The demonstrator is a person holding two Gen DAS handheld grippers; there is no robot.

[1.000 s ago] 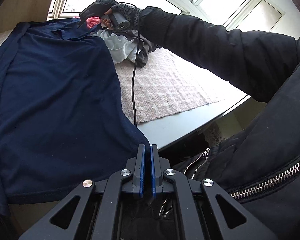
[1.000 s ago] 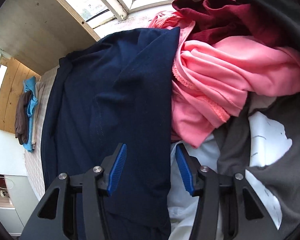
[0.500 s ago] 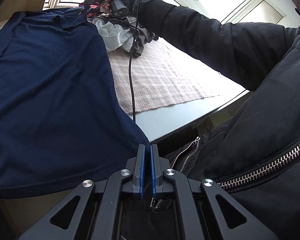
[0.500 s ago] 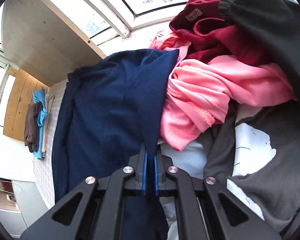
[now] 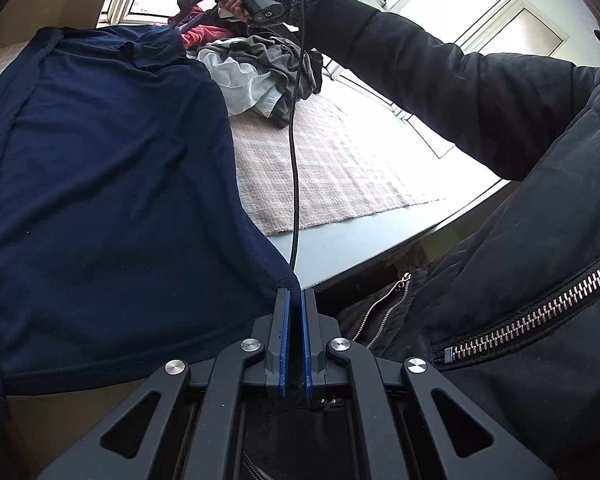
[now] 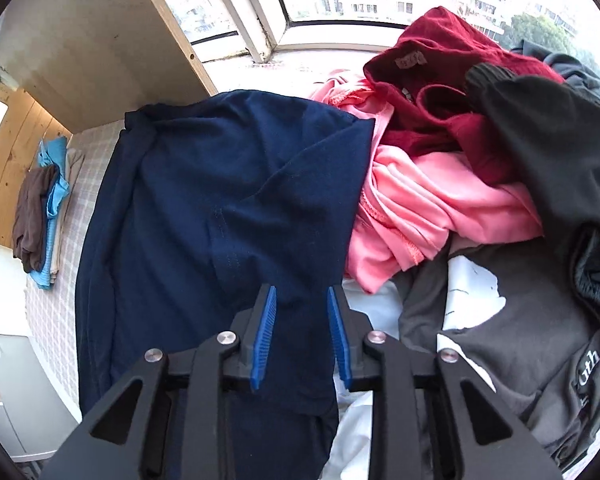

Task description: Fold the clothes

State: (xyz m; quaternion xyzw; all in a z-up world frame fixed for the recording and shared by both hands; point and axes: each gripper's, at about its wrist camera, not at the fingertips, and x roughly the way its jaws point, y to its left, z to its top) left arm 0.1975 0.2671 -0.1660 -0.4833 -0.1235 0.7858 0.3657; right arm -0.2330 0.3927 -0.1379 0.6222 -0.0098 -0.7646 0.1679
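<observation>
Navy shirt (image 5: 112, 184) spread on the tabletop (image 5: 332, 248); left gripper (image 5: 295, 300) jaws clamped on its corner. Right gripper (image 6: 302, 304) jaws opening, navy fabric lying between them, beside a pink garment (image 6: 428, 216).

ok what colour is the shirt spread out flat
Navy blue shirt, clearest in the right wrist view.

The left wrist view looks down and forward, low over the table (image 5: 340, 248) edge. The right wrist view looks steeply down, close above. Both share the navy garment (image 5: 112, 184) (image 6: 220, 208).
</observation>
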